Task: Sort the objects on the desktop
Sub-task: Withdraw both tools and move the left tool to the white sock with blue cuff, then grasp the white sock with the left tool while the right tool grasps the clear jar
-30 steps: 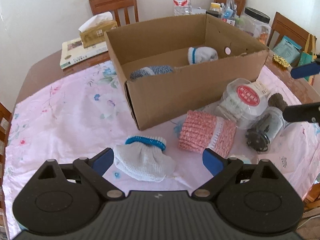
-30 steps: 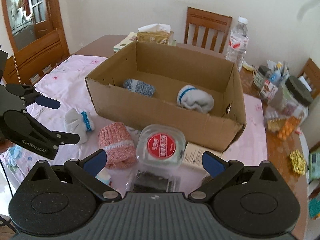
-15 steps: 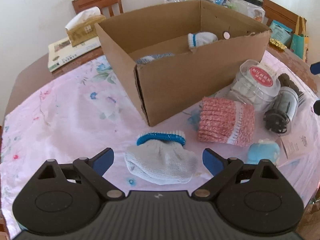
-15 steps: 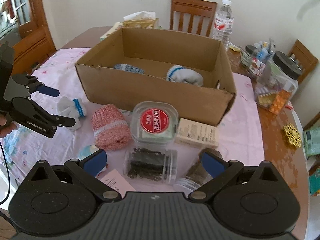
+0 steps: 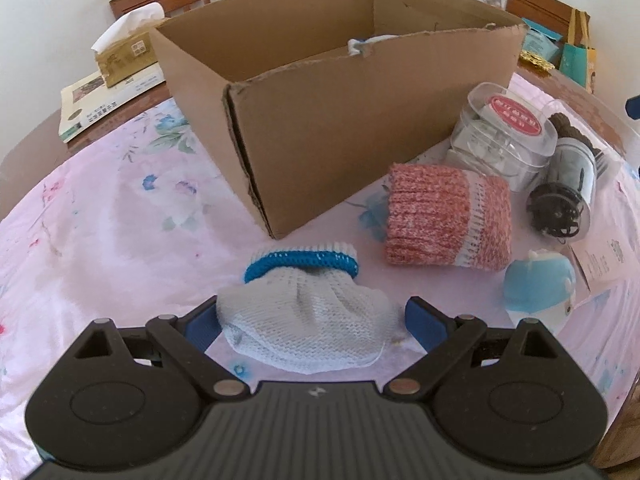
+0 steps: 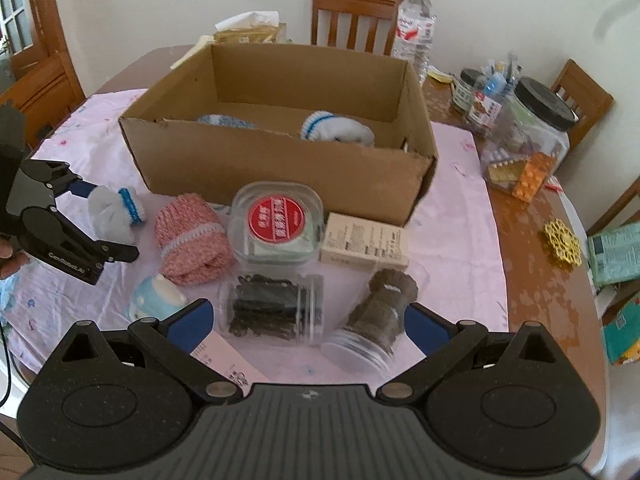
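Left gripper [image 5: 312, 320] fingers spread wide; right gripper [image 6: 306, 322] likewise spread.

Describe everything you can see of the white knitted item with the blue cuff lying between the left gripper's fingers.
The white knitted item looks like a small rolled sock or glove of soft ribbed yarn, with a bright blue cuff band edged in white facing the cardboard box. It lies flat and crumpled on the pink floral cloth, just in front of the box's near corner, apart from the pink knitted roll to its right. The left gripper is open and straddles it, blue pads at either side; contact cannot be told.
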`<state>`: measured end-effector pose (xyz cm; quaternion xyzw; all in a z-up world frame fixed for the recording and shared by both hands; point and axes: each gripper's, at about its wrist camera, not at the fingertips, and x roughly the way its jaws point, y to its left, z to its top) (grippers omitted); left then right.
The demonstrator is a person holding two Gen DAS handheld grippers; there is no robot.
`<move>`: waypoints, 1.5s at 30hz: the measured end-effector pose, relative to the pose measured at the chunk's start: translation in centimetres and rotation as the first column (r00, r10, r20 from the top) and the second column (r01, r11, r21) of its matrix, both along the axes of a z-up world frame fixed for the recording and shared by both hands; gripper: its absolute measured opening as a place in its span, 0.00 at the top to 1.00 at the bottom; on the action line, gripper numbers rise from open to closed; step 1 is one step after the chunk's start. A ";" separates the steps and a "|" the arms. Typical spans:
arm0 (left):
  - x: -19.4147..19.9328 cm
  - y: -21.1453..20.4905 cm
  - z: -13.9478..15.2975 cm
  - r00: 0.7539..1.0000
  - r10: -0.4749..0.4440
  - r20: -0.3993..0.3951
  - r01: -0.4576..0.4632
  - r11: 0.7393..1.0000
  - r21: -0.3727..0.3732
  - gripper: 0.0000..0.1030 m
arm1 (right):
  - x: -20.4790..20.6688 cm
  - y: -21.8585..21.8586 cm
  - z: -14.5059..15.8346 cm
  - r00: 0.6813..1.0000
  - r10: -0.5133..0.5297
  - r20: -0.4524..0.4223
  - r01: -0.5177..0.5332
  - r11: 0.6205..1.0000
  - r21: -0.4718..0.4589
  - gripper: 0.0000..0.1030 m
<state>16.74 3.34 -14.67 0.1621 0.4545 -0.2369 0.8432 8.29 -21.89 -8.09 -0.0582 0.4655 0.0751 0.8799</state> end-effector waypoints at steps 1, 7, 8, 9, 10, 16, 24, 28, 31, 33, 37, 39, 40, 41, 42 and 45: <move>0.0 0.0 -0.1 1.000 -0.002 0.000 0.002 1.000 0.000 0.07 | 0.0 -0.2 -0.1 1.000 -0.006 -0.006 0.006 1.000 -0.001 0.00; 0.1 0.4 -0.1 1.000 0.007 0.003 -0.007 1.000 -0.017 0.08 | 0.2 -1.2 -0.8 1.000 -0.013 -0.018 0.013 1.000 0.001 0.00; 0.2 0.4 -0.1 1.000 0.009 0.005 -0.009 1.000 -0.020 0.08 | 0.3 -1.4 -0.9 1.000 -0.011 -0.019 0.011 1.000 0.004 0.00; 0.2 0.4 0.0 1.000 0.013 0.008 -0.013 1.000 -0.020 0.09 | 0.5 -1.6 -1.1 1.000 -0.009 -0.022 0.009 1.000 0.007 0.00; 0.3 0.4 0.0 1.000 0.018 0.006 -0.018 1.000 -0.019 0.11 | 0.7 -1.9 -1.2 1.000 -0.008 -0.028 0.008 1.000 0.008 0.00; 0.2 0.4 0.1 0.999 0.047 0.000 -0.047 0.998 -0.034 0.20 | 1.5 -2.3 -1.5 0.999 0.015 -0.038 -0.015 1.000 0.009 0.00; 0.2 0.2 0.2 0.997 0.076 0.001 -0.076 0.997 -0.033 0.21 | 2.4 -0.3 -1.8 0.997 0.075 -0.036 -0.073 0.997 0.040 0.00; 0.0 0.2 0.1 0.997 0.081 0.002 -0.081 0.996 -0.035 0.21 | 3.2 1.2 -2.4 0.995 0.093 -0.039 -0.091 0.995 0.036 0.00; 0.0 0.2 0.1 0.997 0.079 0.003 -0.078 0.996 -0.034 0.21 | 3.7 2.0 -3.2 0.995 0.090 -0.048 -0.088 0.995 0.049 0.00; 0.1 0.2 0.1 0.997 0.077 0.003 -0.077 0.996 -0.035 0.21 | 4.0 2.4 -3.7 0.994 0.094 -0.059 -0.091 0.994 0.053 0.01; 0.0 0.3 0.2 0.998 0.070 0.003 -0.070 0.997 -0.040 0.21 | 4.1 3.3 -4.5 0.993 0.090 -0.073 -0.089 0.996 0.023 0.01; 0.1 0.4 0.2 0.998 0.070 0.002 -0.070 0.997 -0.043 0.21 | 4.3 3.5 -4.8 0.993 0.086 -0.077 -0.085 0.996 0.010 0.02; 0.1 0.4 0.1 0.998 0.068 0.004 -0.068 0.997 -0.043 0.21 | 4.4 3.7 -5.0 0.994 0.081 -0.079 -0.081 0.997 0.005 0.03; 0.0 0.4 0.1 0.998 0.068 0.004 -0.067 0.997 -0.044 0.21 | 4.4 3.7 -5.1 0.994 0.076 -0.082 -0.076 0.997 0.003 0.05; 0.1 0.4 0.1 0.998 0.067 0.005 -0.067 0.997 -0.046 0.21 | 4.5 3.7 -5.3 0.994 0.071 -0.089 -0.071 0.997 0.001 0.07; 0.0 0.4 0.1 0.998 0.065 0.006 -0.064 0.997 -0.049 0.21 | 4.6 3.8 -5.5 0.992 0.069 -0.104 -0.070 0.998 -0.008 0.13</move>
